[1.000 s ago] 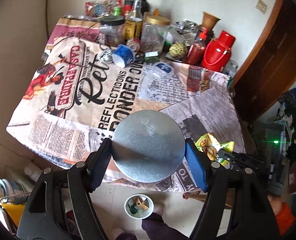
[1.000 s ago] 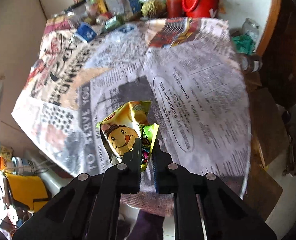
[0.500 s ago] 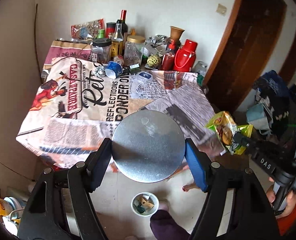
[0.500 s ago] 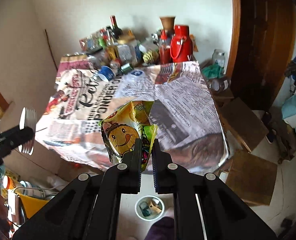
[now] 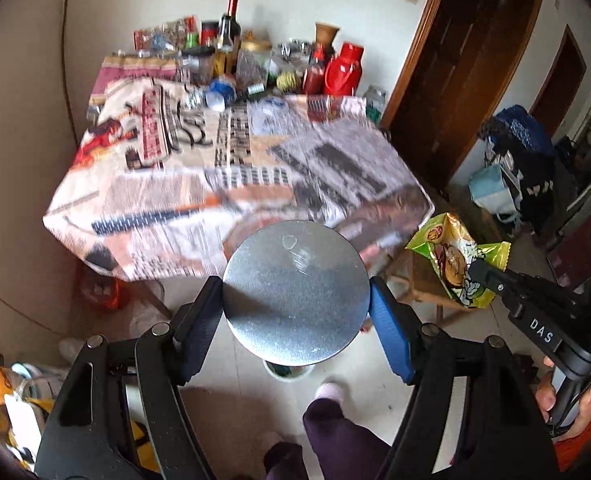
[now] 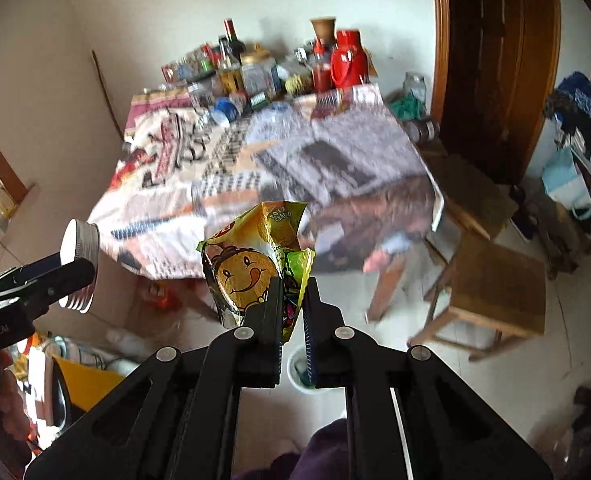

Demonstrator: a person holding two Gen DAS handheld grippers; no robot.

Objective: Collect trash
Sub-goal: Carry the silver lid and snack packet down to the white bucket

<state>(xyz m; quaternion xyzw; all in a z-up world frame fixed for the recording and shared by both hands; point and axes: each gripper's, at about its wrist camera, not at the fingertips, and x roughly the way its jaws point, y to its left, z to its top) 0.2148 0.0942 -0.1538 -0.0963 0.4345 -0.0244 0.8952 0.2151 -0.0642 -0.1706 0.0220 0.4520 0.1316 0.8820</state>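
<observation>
I am gripping the snack wrapper (image 6: 255,268) in my right tongs (image 6: 293,300), pinched narrow on its lower edge, and a round metal lid (image 5: 295,292) across my wide-set left tongs (image 5: 295,308). The small bin (image 6: 297,368), partly hidden, seems to be sitting on the floor directly beneath both, nearer the right.

The metal lid (image 5: 295,292) hides most of the white bin (image 5: 289,372) on the floor, leaving a sliver at its 6 o'clock. The worktop (image 5: 223,168) print is smeared beyond reading. The person's hand (image 5: 567,412), at 4 o'clock, is perhaps half cut off.
</observation>
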